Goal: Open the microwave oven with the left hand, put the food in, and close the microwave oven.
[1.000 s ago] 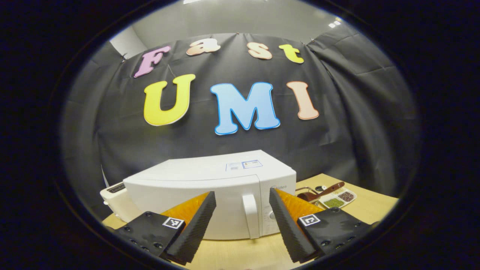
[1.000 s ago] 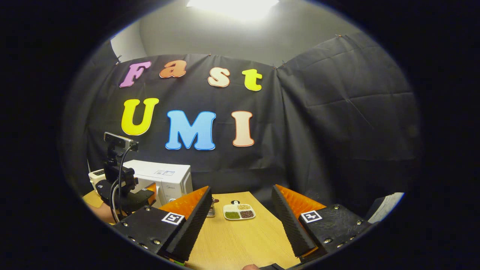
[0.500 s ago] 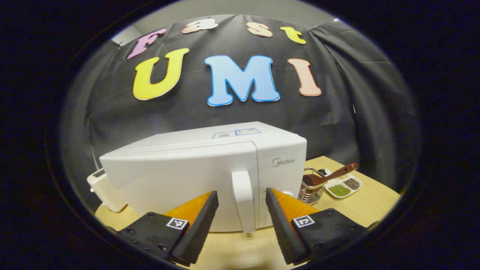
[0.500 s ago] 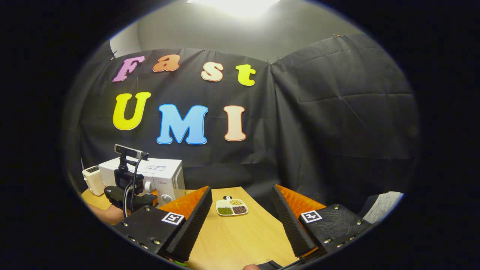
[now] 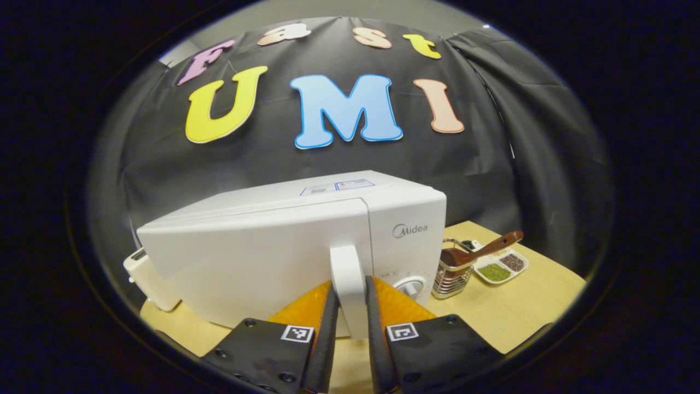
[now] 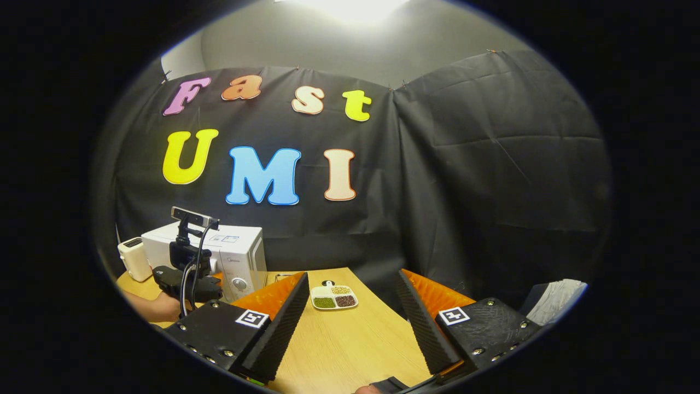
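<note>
The white box-shaped microwave oven (image 5: 295, 251) is sitting at the far left of the pale wooden table (image 5: 525, 295), close in front of the left gripper (image 5: 349, 323), with its door shut. Its white upright bar handle (image 5: 348, 284) is standing at the door's right edge, just left of the control panel and round dial (image 5: 409, 285). The left gripper's fingers are pressing on either side of that handle, clamped on it low down. The handle looks like rigid, smooth plastic, so the hold could slip if the pull is not straight; a grip around the bar's middle seems the soundest place. The oven looks heavy enough to stay put, though a stiff door latch might drag it on the table. The door is probably hinging on its left, so the pull would need to be swinging in an arc.

Just right of the oven a wire basket (image 5: 451, 276) is holding a brown wooden spoon (image 5: 484, 251), and farther right a white divided dish of beans and seeds (image 5: 499, 267) is lying on the table. A cream toaster (image 5: 150, 279) is standing at the oven's left.

The right gripper (image 6: 350, 323) is hovering over the near table with its jaws wide apart, holding nothing. In the right gripper view, a hand (image 6: 156, 306) is holding the left gripper at the oven.
</note>
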A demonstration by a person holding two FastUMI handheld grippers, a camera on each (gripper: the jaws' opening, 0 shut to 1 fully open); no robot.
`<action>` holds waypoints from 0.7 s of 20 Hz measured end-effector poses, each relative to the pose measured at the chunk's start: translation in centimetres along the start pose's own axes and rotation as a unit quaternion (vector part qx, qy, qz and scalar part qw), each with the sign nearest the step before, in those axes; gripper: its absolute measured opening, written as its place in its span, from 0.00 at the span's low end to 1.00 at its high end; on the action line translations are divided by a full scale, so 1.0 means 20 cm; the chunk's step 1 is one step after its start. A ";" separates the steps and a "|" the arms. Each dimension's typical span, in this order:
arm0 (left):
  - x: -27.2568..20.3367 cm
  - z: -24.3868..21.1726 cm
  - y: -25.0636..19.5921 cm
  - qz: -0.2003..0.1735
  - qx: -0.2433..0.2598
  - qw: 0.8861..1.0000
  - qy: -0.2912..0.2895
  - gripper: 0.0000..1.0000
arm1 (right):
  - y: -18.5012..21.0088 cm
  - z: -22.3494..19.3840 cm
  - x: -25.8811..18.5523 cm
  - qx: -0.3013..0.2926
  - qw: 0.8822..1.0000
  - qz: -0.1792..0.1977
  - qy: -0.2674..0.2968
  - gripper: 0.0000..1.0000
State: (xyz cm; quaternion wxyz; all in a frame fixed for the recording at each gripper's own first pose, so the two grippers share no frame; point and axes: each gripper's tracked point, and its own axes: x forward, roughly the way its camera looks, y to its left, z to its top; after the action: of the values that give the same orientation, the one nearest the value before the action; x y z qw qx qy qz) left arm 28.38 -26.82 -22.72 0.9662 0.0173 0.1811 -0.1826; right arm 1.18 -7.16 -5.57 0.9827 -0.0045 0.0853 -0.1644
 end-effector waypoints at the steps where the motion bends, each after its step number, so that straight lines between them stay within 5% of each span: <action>1: 0.00 0.00 0.00 0.000 -0.001 1.000 0.001 0.31 | 0.00 0.00 -0.01 0.002 1.000 0.001 0.001 0.97; 6: 0.00 0.00 -0.01 0.003 -0.005 1.000 0.009 0.14 | -0.01 0.00 -0.03 0.006 1.000 0.012 -0.001 0.97; 14: -0.03 0.00 0.01 0.009 -0.018 1.000 0.021 0.14 | -0.04 0.02 -0.05 -0.002 0.999 0.033 -0.012 0.97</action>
State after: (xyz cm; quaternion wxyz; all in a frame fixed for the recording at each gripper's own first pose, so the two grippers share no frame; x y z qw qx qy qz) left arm 27.90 -26.45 -22.45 0.9639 0.0052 0.2048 -0.1704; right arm 0.03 -7.66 -5.02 0.9885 -0.0057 0.0740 -0.1320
